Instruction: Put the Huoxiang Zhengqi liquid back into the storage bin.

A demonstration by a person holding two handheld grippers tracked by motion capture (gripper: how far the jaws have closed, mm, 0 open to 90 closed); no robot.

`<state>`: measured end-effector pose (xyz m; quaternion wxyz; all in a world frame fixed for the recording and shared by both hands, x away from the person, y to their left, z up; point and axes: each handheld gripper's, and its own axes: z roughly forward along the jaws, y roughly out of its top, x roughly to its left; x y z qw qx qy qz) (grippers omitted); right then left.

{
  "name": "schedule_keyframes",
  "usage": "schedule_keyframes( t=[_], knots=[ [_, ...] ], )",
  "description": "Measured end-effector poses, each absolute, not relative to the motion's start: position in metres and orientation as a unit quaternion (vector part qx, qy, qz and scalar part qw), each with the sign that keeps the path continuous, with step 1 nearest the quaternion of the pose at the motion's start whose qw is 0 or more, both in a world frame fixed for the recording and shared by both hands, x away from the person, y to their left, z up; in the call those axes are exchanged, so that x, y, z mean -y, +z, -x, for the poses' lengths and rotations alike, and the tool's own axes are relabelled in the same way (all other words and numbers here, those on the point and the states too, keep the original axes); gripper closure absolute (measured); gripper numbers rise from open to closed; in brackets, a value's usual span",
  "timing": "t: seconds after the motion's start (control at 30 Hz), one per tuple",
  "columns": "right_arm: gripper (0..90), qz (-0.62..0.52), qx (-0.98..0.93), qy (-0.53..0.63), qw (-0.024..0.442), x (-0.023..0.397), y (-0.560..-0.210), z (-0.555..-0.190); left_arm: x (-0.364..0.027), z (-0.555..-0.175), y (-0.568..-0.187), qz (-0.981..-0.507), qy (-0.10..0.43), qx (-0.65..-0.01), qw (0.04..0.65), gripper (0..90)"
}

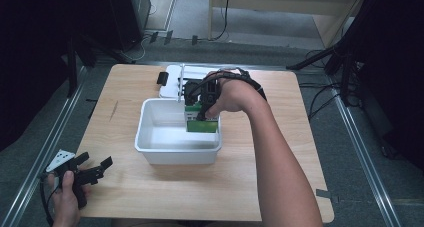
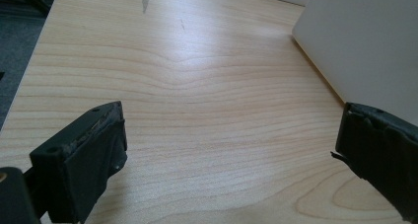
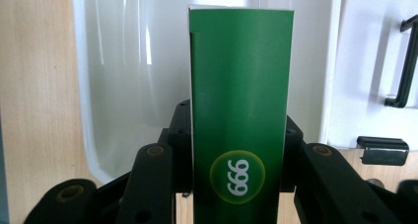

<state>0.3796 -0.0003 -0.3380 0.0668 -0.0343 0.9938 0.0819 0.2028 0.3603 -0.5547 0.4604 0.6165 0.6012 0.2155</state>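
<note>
Green box [image 1: 202, 121], marked 999, pinched between the right gripper [image 1: 199, 101] fingers, held over the white tub [image 1: 150, 132] at frame centre. Left gripper [image 1: 85, 171] at lower left, fingers spread wide above the wooden surface [image 1: 280, 152], holding nothing.

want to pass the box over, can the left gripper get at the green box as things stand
Probably not yet: the left gripper sits open at the table's near-left corner, and the green box is down inside the white bin, clamped by the right gripper, with the bin wall between.
</note>
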Motion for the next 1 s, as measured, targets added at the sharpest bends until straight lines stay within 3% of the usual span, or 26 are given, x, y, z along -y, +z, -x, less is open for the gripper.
schedule_keyframes(
  t=[1.0],
  knots=[
    [64.1, 0.034, -0.997, 0.044, 0.057, -0.010, -0.399, -0.390, -0.360, -0.203, -0.555, -0.616, 0.216, -0.601, 0.462, 0.0]
  ],
)
